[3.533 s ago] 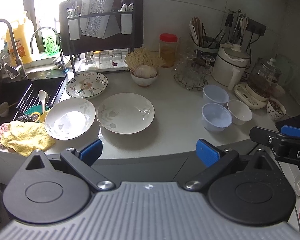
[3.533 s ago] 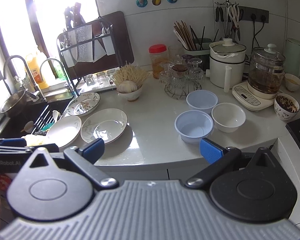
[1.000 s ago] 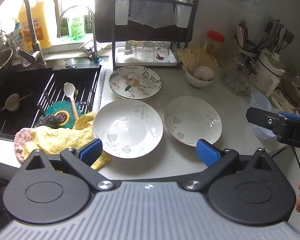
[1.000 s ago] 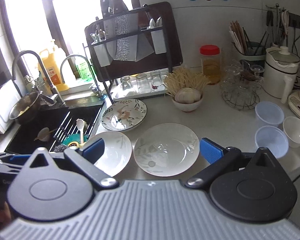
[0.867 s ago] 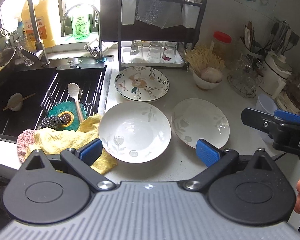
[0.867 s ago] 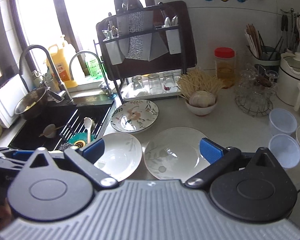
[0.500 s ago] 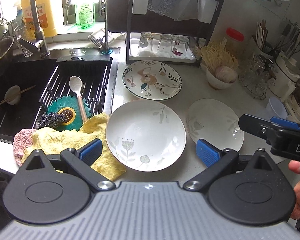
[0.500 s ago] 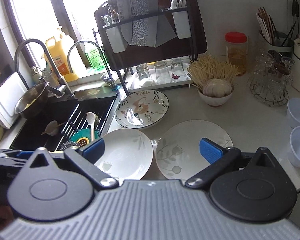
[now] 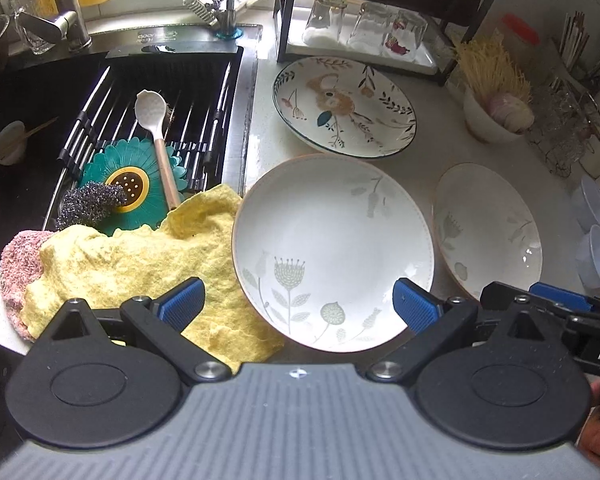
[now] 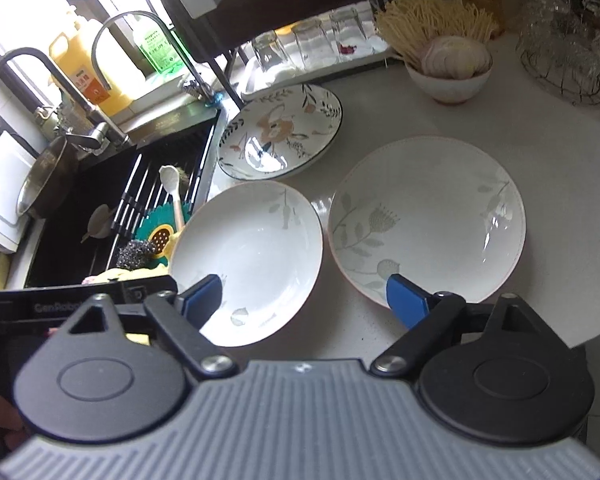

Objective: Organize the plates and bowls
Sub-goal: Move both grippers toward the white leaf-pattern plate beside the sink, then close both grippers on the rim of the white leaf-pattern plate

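Observation:
Three plates lie on the counter. A white plate with pale flowers [image 9: 334, 250] [image 10: 248, 260] lies nearest, next to the sink. A second white leaf-pattern plate [image 9: 486, 230] [image 10: 428, 216] lies to its right. A floral plate with a dark rim [image 9: 342, 106] [image 10: 280, 132] lies behind them. My left gripper [image 9: 296, 304] is open and empty, low over the near rim of the nearest plate. My right gripper [image 10: 304, 294] is open and empty, over the gap between the two white plates. Pale blue bowls [image 9: 596, 236] stand at the far right.
A yellow cloth [image 9: 140, 256] lies at the sink's edge, touching the nearest plate. The black sink [image 9: 100, 120] holds a rack, spoon and scrubbers. A dish rack with glasses [image 9: 364, 28], a bowl with garlic [image 10: 452, 68] and a wire stand [image 10: 564, 60] stand behind.
Both grippers have moved left and forward, down toward the plates, which now look larger. The blue bowls have slid to the right edge of view. Nothing was taken hold of.

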A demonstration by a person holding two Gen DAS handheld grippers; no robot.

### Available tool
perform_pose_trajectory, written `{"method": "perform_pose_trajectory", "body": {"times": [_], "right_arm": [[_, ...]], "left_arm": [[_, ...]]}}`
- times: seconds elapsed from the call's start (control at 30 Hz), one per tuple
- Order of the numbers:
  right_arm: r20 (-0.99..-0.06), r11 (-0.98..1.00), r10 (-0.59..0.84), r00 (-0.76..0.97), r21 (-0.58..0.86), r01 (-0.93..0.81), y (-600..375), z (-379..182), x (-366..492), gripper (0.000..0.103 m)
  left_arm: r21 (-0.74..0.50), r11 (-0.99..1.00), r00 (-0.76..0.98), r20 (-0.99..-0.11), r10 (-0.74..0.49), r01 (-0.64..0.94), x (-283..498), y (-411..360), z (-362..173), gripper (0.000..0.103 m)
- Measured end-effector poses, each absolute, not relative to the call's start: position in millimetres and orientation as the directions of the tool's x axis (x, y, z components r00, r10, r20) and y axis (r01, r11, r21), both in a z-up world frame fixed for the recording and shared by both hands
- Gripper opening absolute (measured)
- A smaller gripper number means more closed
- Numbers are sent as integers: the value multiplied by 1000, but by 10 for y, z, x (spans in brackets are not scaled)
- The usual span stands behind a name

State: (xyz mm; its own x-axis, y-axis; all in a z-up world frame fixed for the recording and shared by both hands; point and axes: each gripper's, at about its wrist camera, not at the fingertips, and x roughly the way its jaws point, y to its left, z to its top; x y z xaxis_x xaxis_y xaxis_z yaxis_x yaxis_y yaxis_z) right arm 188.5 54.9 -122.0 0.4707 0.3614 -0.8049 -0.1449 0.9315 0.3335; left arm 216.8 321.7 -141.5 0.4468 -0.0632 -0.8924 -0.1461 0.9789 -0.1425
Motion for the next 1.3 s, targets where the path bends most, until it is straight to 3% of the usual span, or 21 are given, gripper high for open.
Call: {"method": "perform_pose_trajectory", "body": {"times": [0.3, 0.43, 0.57, 0.73, 0.97, 1.1, 1.3], "right_arm": [[-856, 913, 398, 330, 406, -46, 642, -1616, 2119, 56], [-869, 911, 402, 288, 412, -27, 697, -1725, 2190, 32], [-872, 907, 405, 273, 420, -4, 715, -1803, 2274, 30], [-877, 911, 394, 274, 412, 11, 748, -1846, 2329, 29], [-870, 913, 374, 321, 407, 40, 753, -1886, 2397, 29], [-872, 909, 379, 311, 414, 54, 769, -1915, 2416, 29], [-872, 908, 372, 317, 413, 69, 797, -1944, 2456, 28]], "left_arm": [[-133, 982, 385, -920, -73, -132, 2471, 3417, -1711, 100], [-128, 986, 359, -930, -81, -111, 2588, 3457, -1808, 99], [-162, 979, 349, -931, -111, -122, 2697, 3518, -1882, 94], [-181, 974, 331, -935, -128, -134, 2845, 3593, -1994, 72], [-232, 962, 356, -919, -170, -141, 3036, 3776, -2080, 53], [-254, 958, 350, -916, -195, -131, 3067, 3798, -2122, 33], [-255, 957, 353, -916, -193, -137, 3063, 3869, -2143, 15]]}}
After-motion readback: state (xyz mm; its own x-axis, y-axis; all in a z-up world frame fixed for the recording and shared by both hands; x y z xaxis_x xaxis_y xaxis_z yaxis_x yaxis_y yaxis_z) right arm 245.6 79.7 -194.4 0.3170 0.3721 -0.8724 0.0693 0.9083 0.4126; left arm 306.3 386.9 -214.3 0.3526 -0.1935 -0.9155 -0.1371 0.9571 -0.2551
